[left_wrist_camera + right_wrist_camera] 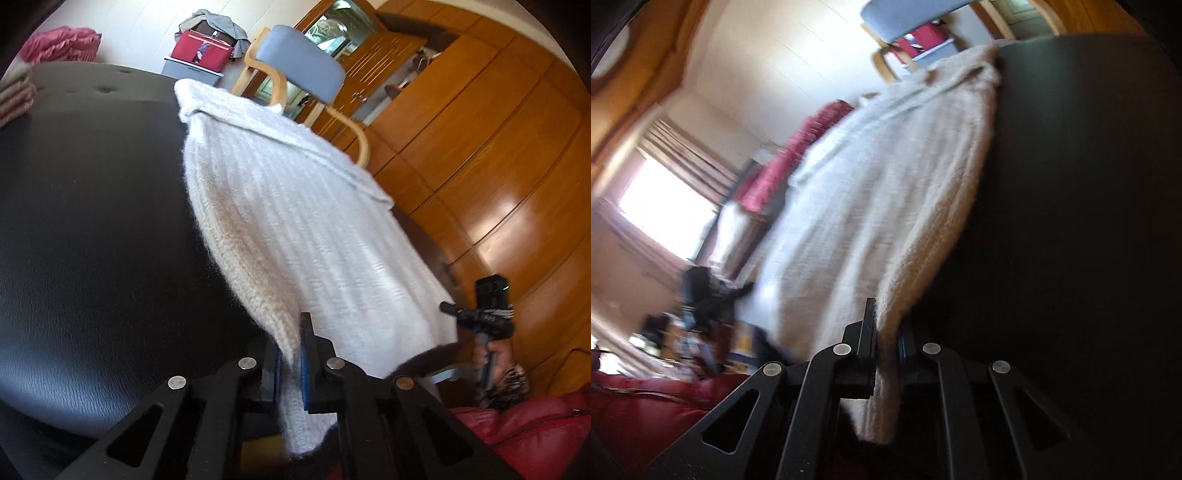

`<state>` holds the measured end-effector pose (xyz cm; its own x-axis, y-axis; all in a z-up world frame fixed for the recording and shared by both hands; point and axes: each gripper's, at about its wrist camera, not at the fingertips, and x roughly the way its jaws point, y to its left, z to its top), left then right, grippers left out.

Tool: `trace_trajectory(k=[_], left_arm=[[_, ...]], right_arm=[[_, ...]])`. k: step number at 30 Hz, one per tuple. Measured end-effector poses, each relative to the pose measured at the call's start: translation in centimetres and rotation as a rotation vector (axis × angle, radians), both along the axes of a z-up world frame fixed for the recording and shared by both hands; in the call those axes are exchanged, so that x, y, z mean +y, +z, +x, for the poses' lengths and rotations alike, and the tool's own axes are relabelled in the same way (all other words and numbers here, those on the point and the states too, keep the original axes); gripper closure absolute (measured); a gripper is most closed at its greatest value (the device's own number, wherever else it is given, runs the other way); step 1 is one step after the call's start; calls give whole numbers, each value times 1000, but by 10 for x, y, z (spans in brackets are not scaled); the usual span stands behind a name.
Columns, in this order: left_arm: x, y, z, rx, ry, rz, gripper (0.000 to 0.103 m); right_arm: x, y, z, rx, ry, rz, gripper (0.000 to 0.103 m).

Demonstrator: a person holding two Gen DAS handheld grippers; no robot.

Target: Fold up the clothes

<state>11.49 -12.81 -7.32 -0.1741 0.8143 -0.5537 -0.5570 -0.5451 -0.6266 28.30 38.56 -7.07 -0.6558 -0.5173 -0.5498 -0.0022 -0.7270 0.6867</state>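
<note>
A white ribbed knit sweater [295, 229] is stretched out above a black padded surface [92, 221], its far end resting near the surface's back edge. My left gripper [291, 354] is shut on a near corner of the sweater. In the right wrist view the same sweater [871, 206] runs away from the camera, blurred, and my right gripper [886, 343] is shut on its other near corner. The right gripper [480, 317] also shows at the lower right of the left wrist view, held by a hand, and the left gripper [713, 295] appears blurred at the lower left of the right wrist view.
Folded pink clothes [14, 96] lie at the black surface's far left. Behind stand a blue-seated wooden chair [299, 62], a red box on a grey bin [203, 51], wooden cabinets [480, 147] and a red cushion [524, 428]. A bright window [665, 206] is at left.
</note>
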Motion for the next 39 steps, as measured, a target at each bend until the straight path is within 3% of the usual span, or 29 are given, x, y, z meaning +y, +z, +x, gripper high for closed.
trace_trajectory(k=[3,10,15,19,24,30,36,39], left_arm=[[-14,12,6,-19,-30,110,97],[-8,56,-20,-6,-50,303,97],[24,94,-81,26,-19,342,97],[50,102,-146,-10,39,380,97],[69,75,-222,-111,147,421,97],[95,5,-292,-314,274,415,97],[103,-42,-329,-512,317,449,93],[100,-62,-344,-676,372,534,86]], right_arm=[[-6,2,7,43,30,-112,95],[2,15,2,152,34,-339,95],[25,45,-49,258,5,-345,95],[56,61,-99,304,-54,-346,95],[110,52,-165,289,-174,-417,95],[146,2,-249,135,-260,-496,95],[159,-24,-269,67,-326,-594,91],[165,-36,-277,39,-361,-645,90]])
